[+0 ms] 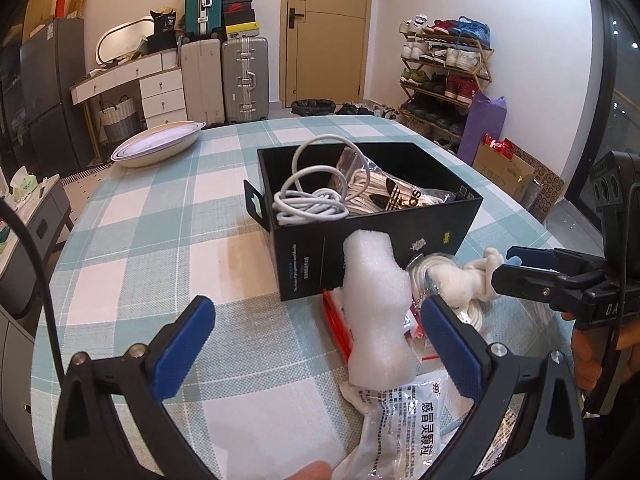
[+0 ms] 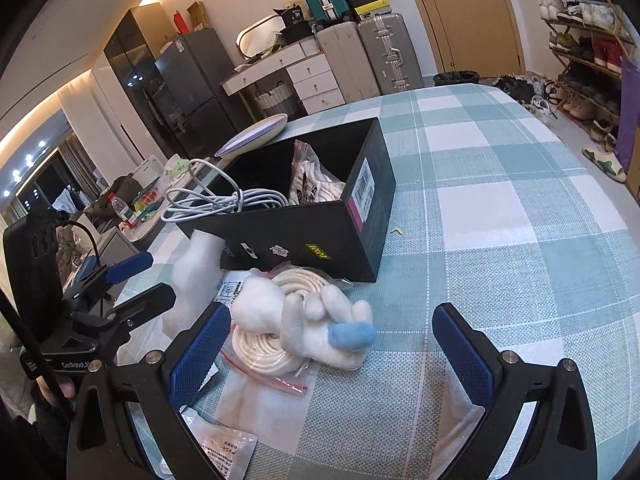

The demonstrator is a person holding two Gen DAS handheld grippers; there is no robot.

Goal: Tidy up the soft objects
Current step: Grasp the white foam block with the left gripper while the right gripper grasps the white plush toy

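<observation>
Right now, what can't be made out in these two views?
- Left wrist: the medicine pouch is cut off by the bottom edge and gripper frame.
- Right wrist: the cord coil is half hidden under the plush toy.
- Both views: the black box's floor is hidden by the white cable and packet.
</observation>
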